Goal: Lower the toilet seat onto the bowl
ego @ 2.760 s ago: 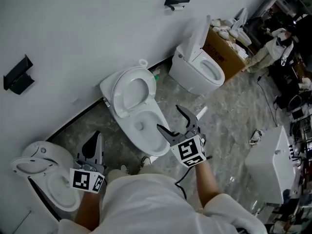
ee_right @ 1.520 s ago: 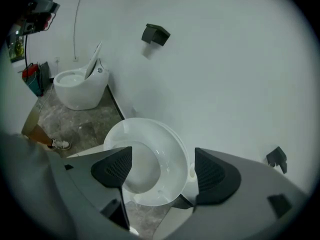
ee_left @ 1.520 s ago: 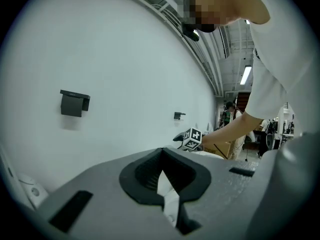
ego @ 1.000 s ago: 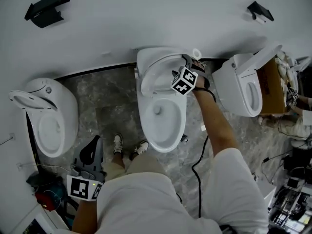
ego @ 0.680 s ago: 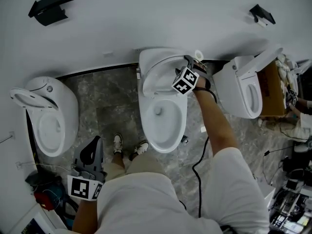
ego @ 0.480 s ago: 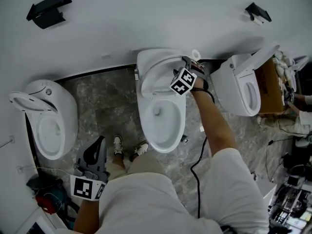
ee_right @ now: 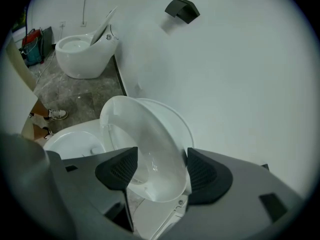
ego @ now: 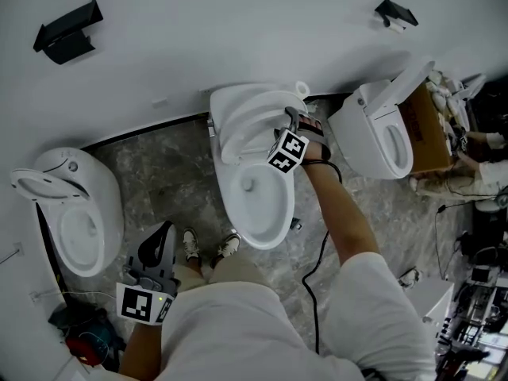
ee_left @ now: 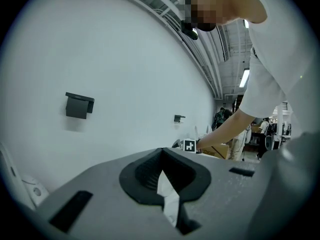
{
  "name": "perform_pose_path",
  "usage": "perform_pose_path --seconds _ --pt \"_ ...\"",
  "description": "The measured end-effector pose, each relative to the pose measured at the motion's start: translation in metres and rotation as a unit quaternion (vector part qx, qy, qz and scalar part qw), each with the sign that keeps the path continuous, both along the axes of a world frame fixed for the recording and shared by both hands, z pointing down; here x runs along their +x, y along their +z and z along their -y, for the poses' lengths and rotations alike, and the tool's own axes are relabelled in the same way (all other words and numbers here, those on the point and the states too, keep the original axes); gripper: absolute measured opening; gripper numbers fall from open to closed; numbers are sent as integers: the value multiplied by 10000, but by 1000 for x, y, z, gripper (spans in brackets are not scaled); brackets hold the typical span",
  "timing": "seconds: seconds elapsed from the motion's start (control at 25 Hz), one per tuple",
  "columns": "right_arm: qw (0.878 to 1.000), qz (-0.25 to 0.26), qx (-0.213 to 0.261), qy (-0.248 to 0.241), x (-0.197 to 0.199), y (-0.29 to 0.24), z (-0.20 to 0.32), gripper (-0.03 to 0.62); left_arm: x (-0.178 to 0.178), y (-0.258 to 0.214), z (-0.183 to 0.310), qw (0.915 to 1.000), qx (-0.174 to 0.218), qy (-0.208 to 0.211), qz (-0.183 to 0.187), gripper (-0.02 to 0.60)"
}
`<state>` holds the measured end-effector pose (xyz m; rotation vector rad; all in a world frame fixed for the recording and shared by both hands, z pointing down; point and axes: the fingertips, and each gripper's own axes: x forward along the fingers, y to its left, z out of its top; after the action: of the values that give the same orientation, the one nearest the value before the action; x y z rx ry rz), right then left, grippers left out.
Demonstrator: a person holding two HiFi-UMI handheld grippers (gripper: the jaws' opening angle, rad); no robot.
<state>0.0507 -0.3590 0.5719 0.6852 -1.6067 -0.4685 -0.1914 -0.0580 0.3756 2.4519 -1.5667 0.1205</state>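
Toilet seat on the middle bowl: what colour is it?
The toilet seat is glossy white, clearest in the right gripper view.

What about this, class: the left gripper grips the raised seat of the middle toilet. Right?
Wrong gripper. The right gripper grips the raised seat of the middle toilet; the left gripper hangs low, shut and empty. The right gripper view shows the seat between its pads.

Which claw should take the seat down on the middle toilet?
Right. The right claw grips the raised toilet seat; the left claw hangs shut by the person's shoes, away from the bowl.
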Motion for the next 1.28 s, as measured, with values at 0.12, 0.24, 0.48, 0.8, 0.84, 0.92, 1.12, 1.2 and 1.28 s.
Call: perform_pose_path --seconds 0.12,0.24,0.48,0.8,0.84,0.92,1.12,1.2,1.28 --pt "9999 37 17 123 1 -3 -13 295 1 0 3 9998 21 171 -40 3" --pt "9998 46 83 188 6 -3 -25 295 5 0 5 9993 50 360 -82 3" --pt "9995 124 137 271 11 -4 -48 295 16 -5 13 9974 121 700 -130 3" --pt "9986 288 145 427 17 -6 -73 296 29 -4 17 9940 121 1072 -179 3" --pt "9983 323 135 469 17 -6 -76 296 30 -3 18 9936 122 1109 -188 3" --pt "9976 397 108 559 17 -6 -82 296 31 -3 18 9928 123 1174 -207 3" --pt "9967 437 104 672 21 -6 -96 301 35 -2 20 9908 113 1327 -248 3" --pt "9965 444 116 704 21 -5 -101 301 36 -1 21 9898 109 1395 -260 3" --pt "9960 470 116 751 21 -4 -106 301 37 1 22 9888 106 1463 -274 4"
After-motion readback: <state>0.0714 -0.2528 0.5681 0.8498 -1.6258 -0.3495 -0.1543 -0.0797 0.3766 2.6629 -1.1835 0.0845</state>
